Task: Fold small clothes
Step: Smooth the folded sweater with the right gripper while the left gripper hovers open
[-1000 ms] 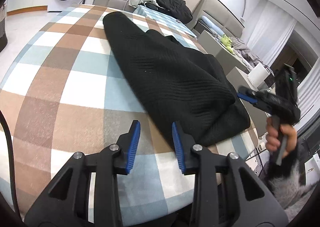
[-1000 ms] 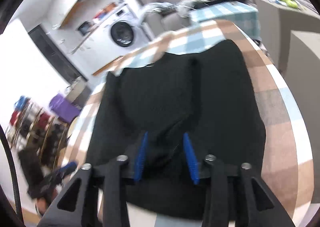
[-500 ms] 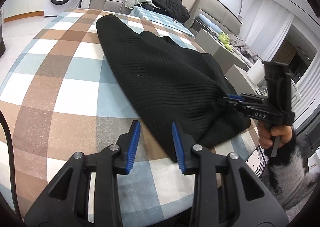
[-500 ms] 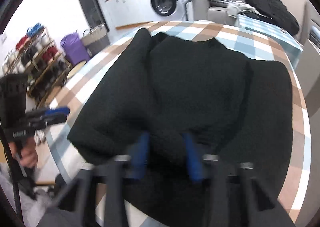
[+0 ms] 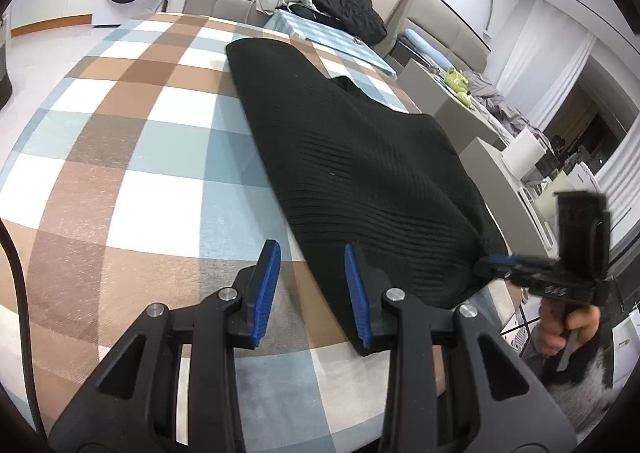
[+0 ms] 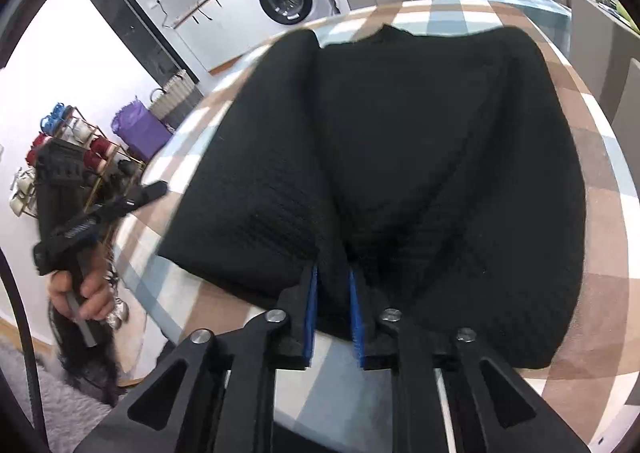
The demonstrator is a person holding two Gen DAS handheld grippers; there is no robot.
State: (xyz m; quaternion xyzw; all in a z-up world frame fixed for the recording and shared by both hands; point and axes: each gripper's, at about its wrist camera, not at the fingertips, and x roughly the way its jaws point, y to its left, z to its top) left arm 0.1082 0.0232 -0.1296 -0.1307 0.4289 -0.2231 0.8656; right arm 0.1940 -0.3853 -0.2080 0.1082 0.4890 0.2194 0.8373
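Black knit sweater [image 5: 360,157] lies on the checked tablecloth [image 5: 132,157], running from upper centre to lower right of the left wrist view; in the right wrist view it fills the middle of the frame.

Right gripper [image 6: 334,317]: blue pads pinched onto a bunch of the sweater's near hem, bottom centre of its own view. Also visible at lower right of the left wrist view, tips at the hem corner.

Left gripper [image 5: 310,293]: jaws spread, nothing between them, low over the tablecloth, right pad just at the sweater's near edge.

Handling, my read: soft ribbed knit, limp, some weight, will sag and drag on the cloth, not slippery or fragile. Single-point grip bunches it. Best to take the hem's other corner with the left, grabbing both layers, then lift evenly.
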